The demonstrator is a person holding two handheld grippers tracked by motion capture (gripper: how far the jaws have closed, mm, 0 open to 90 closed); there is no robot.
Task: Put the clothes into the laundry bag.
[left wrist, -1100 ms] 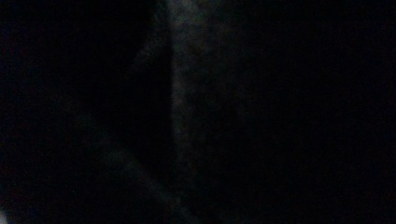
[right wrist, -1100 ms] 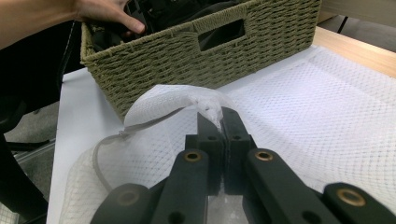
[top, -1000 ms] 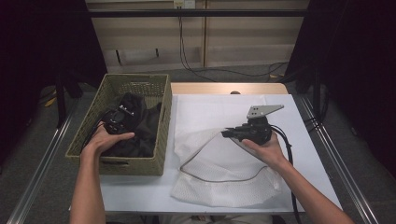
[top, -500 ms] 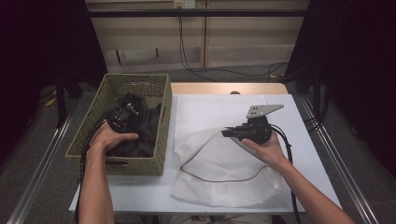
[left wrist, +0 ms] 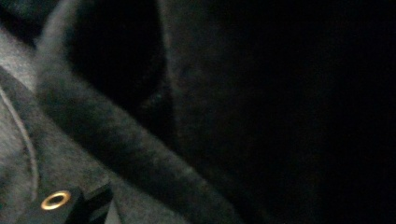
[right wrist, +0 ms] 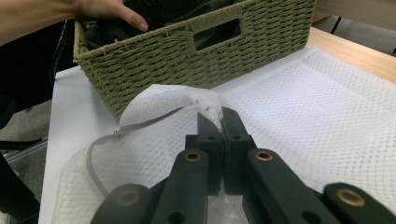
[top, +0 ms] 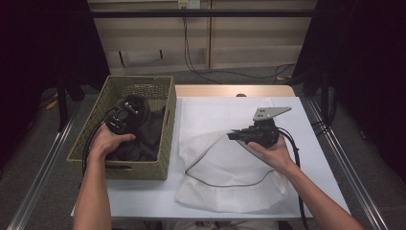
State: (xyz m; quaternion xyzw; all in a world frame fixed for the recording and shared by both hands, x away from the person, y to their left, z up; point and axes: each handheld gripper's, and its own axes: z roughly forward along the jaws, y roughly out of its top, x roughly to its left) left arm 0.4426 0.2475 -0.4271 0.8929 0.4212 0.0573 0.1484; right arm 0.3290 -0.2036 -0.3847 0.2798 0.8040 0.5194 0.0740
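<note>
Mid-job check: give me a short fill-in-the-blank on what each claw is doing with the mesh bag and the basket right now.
1. The right claw is shut on the rim of the white mesh ____.
2. The left claw reaches down into the woven ____, among dark clothing.
3. The mesh laundry bag lies on the table to the ____ of the basket in the high view.
4. The dark clothing is ____ the basket, not in the bag.

Missing words: bag; basket; right; inside

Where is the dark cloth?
In the high view, the dark cloth lies inside the woven basket at the table's left, under the left tool.
</note>
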